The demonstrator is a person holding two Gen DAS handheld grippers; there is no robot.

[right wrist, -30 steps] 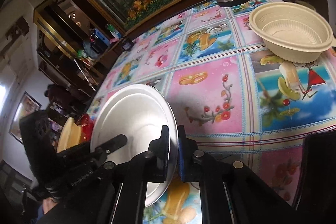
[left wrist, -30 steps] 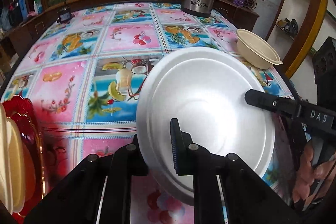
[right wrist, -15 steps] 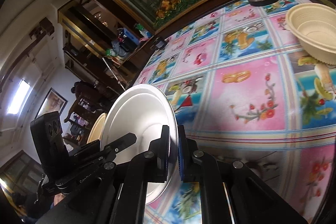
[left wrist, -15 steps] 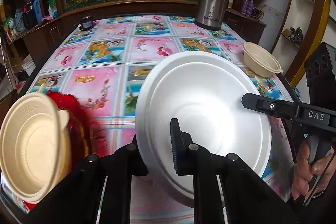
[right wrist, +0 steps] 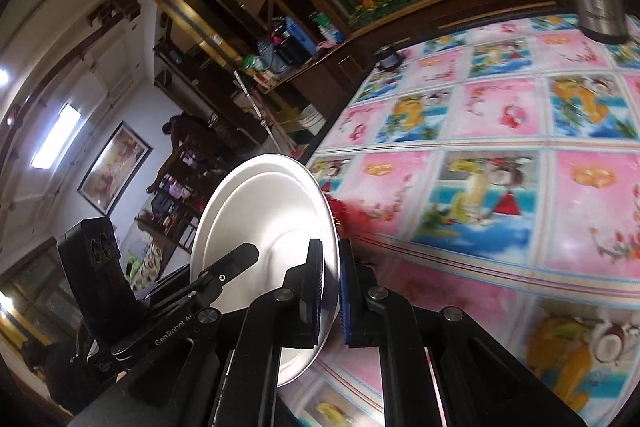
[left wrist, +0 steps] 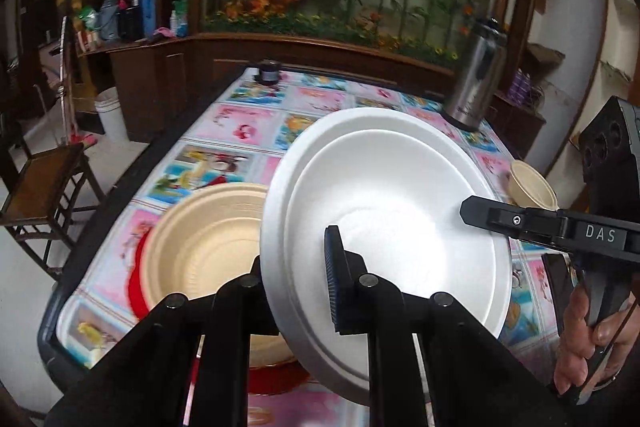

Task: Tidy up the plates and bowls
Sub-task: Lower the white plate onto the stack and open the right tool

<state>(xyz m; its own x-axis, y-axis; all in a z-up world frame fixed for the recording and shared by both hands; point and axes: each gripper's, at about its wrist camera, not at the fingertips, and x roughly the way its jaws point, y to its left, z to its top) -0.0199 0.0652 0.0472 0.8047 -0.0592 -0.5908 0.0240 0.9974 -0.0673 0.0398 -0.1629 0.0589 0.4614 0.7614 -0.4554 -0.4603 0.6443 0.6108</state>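
Plate (left wrist: 384,211), one, white; beige bowls, two (left wrist: 200,251) (left wrist: 532,187); red plate (left wrist: 138,283), one.

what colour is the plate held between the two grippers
White, plain with no pattern. The plate shows best in the left wrist view.

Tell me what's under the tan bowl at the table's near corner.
The tan bowl sits on a red plate; only its red edge shows. The white plate and left claw hide the rest.
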